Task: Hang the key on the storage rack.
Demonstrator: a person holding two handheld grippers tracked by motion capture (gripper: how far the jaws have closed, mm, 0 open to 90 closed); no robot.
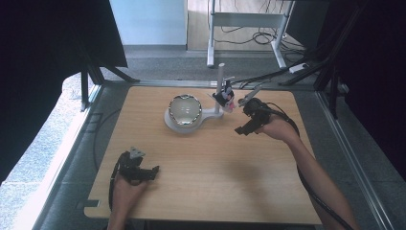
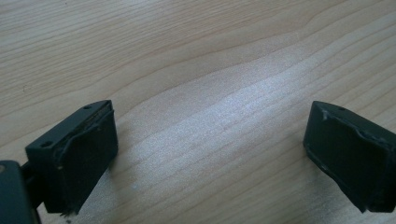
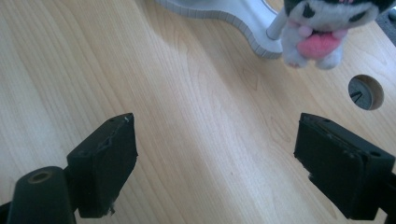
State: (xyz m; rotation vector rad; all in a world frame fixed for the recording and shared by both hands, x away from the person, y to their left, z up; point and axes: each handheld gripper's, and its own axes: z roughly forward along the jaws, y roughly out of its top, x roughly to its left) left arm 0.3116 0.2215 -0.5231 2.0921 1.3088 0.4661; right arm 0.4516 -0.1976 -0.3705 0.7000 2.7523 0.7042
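On the left side of the high view I see my left gripper [image 1: 155, 171] low on the wooden bench [image 1: 210, 191], near the front edge, with the person's hand [image 1: 125, 188] around its body. In the left gripper view its fingers [image 2: 74, 156] stand wide apart, and between them there is only bare wood, so it holds nothing. They look very close to the bench surface, but I cannot tell if they touch it.

Moving to the middle, a shiny round bowl [image 1: 185, 109] sits on the wide end of a white base [image 1: 208, 115] in the far half of the bench. From the narrow end of this base a thin white post [image 1: 220, 86] rises upright. A small black and white plush toy [image 1: 225, 97] with a pink part hangs against the post, above the bench surface. In the right gripper view the toy [image 3: 322, 32] is at the upper right, just beside the foot of the post, and a round hole [image 3: 365, 92] in the bench lies near it.

On the right, my right gripper [image 1: 238, 130] is held in the person's other hand, close to the toy but apart from it. Its fingers [image 3: 105, 168] are also wide open and empty, with bare wood between them, and the toy is further ahead of them.
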